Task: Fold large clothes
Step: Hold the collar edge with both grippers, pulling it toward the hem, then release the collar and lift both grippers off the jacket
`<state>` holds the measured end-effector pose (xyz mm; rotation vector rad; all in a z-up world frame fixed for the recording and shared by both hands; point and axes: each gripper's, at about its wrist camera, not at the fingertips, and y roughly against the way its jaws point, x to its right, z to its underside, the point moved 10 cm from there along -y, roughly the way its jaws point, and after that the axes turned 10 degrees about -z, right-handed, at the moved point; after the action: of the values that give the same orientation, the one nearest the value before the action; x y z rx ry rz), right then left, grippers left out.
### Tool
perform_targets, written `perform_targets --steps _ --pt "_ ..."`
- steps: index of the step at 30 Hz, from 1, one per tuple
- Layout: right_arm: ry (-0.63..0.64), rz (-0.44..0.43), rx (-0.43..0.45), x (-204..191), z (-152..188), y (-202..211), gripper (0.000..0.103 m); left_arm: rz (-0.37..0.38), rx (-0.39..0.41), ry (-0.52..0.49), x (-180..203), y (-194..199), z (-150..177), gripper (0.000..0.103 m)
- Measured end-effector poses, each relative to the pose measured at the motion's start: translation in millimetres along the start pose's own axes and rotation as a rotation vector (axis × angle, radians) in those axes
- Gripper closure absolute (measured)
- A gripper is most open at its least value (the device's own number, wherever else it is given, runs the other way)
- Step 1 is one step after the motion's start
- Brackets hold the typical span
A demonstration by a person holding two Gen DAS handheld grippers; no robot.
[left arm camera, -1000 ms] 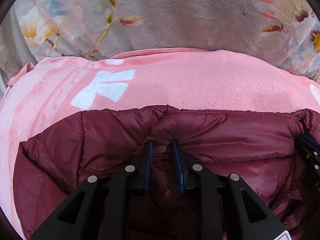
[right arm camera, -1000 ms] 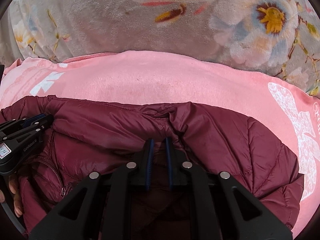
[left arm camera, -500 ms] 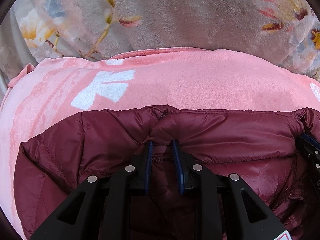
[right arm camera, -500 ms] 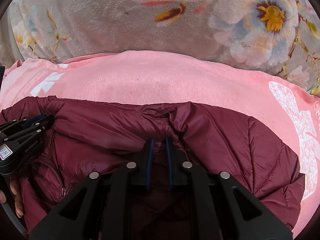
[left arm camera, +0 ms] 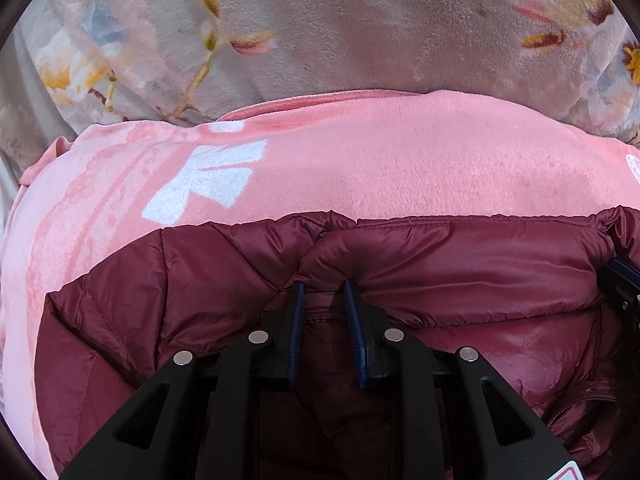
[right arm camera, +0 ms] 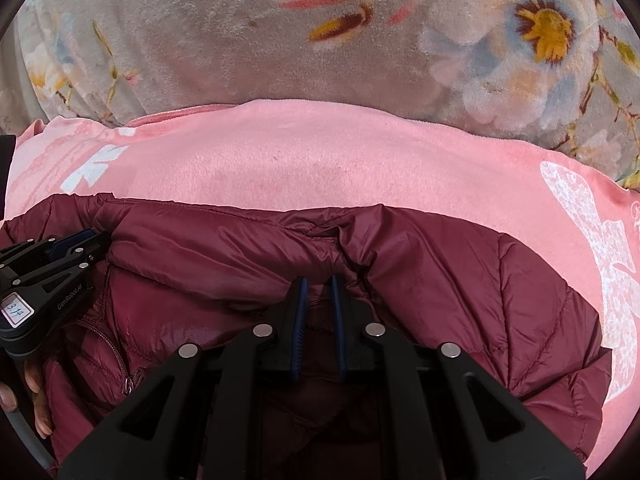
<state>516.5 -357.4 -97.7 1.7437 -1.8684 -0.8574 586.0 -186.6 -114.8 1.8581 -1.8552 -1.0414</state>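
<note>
nothing has moved: both claws (left arm camera: 323,285) (right arm camera: 318,280) stay angled down, gripping the jacket collar (left arm camera: 460,264).

There is one dark red padded jacket (left arm camera: 460,264), spread on one pink blanket (left arm camera: 380,160) with white print. Under that lies one grey flowered blanket (left arm camera: 360,20). Two black grippers are at work, the left gripper (left arm camera: 323,285) and the right gripper (right arm camera: 319,279), each with two blue-padded fingers. One bare hand (right arm camera: 34,392) shows at the edge.
</note>
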Motion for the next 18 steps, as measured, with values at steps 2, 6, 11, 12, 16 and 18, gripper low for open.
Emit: perform_targets --steps 2,6,11,12,16,18 --pt "0.014 0.014 0.0 -1.8 -0.7 0.8 0.092 -0.006 0.005 0.0 -1.1 1.5 0.0 0.079" --pt "-0.031 -0.02 -0.006 -6.5 7.5 32.9 0.08 -0.047 -0.014 0.049 -22.4 25.0 13.2 0.063" --pt "0.015 -0.096 0.005 -18.9 53.0 128.2 0.05 0.039 -0.053 0.096 -63.8 79.3 58.4 0.043" --pt "0.052 -0.078 -0.01 -18.7 70.2 148.5 0.047 0.047 -0.069 0.087 -73.6 88.6 71.2 0.042" --pt "0.11 -0.029 -0.071 -7.9 147.3 223.7 0.034 0.102 -0.134 0.078 -129.6 132.8 139.6 0.036" --pt "0.088 -0.02 -0.112 4.5 183.9 250.7 0.03 0.101 -0.167 0.086 -157.7 150.5 173.5 0.032"
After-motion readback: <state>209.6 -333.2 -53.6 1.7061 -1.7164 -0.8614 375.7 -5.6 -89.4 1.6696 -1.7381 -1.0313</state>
